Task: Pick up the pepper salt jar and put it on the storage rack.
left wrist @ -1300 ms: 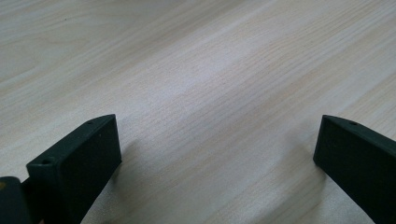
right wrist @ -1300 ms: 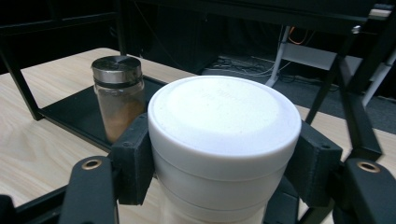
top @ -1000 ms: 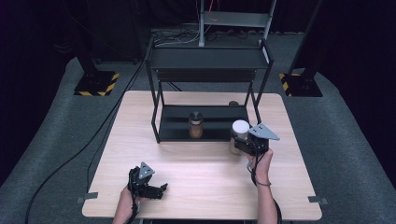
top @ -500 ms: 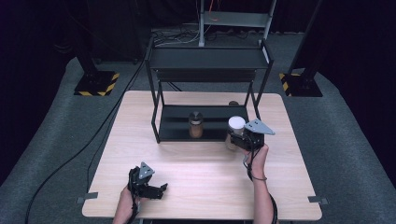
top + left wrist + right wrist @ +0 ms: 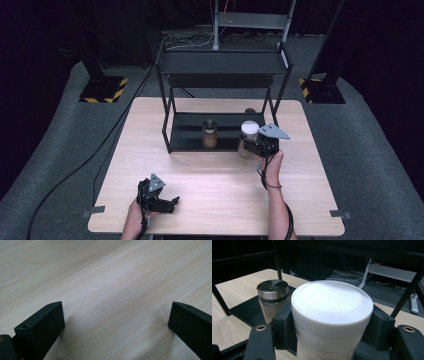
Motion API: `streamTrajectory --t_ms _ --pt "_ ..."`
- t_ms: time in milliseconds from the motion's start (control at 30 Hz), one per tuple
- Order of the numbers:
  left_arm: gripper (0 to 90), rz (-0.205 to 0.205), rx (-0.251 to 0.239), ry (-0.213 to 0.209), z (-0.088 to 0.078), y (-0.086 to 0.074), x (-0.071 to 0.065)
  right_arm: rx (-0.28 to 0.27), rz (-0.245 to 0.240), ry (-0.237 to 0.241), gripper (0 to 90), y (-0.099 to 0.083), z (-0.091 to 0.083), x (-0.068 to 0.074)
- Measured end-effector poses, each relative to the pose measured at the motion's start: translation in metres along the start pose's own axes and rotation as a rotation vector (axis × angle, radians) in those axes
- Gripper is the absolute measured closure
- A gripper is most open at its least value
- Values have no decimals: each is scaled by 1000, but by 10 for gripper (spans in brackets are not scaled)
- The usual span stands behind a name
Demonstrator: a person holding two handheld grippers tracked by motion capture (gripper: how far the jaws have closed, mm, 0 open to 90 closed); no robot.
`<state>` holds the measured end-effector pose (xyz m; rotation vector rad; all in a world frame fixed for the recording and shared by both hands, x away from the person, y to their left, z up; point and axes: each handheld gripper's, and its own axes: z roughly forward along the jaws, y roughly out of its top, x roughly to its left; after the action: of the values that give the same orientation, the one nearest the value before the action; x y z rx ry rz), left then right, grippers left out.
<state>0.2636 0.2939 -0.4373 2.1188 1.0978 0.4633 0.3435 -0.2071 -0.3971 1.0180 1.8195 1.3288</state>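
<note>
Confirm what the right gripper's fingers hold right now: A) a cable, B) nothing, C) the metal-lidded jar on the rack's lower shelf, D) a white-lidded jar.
D: in the right gripper view the right gripper is clamped on both sides of the white-lidded jar.

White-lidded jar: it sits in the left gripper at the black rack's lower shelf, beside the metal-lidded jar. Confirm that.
Wrong gripper. The right gripper holds the white-lidded jar, as the right gripper view shows; it is at the black rack beside the metal-lidded jar.
</note>
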Motion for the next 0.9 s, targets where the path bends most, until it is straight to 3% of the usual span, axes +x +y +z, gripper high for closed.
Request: streamTrajectory --t_ms 900 --pt "1 5 -1 2 0 0 -1 10 8 28 329 13 31 9"
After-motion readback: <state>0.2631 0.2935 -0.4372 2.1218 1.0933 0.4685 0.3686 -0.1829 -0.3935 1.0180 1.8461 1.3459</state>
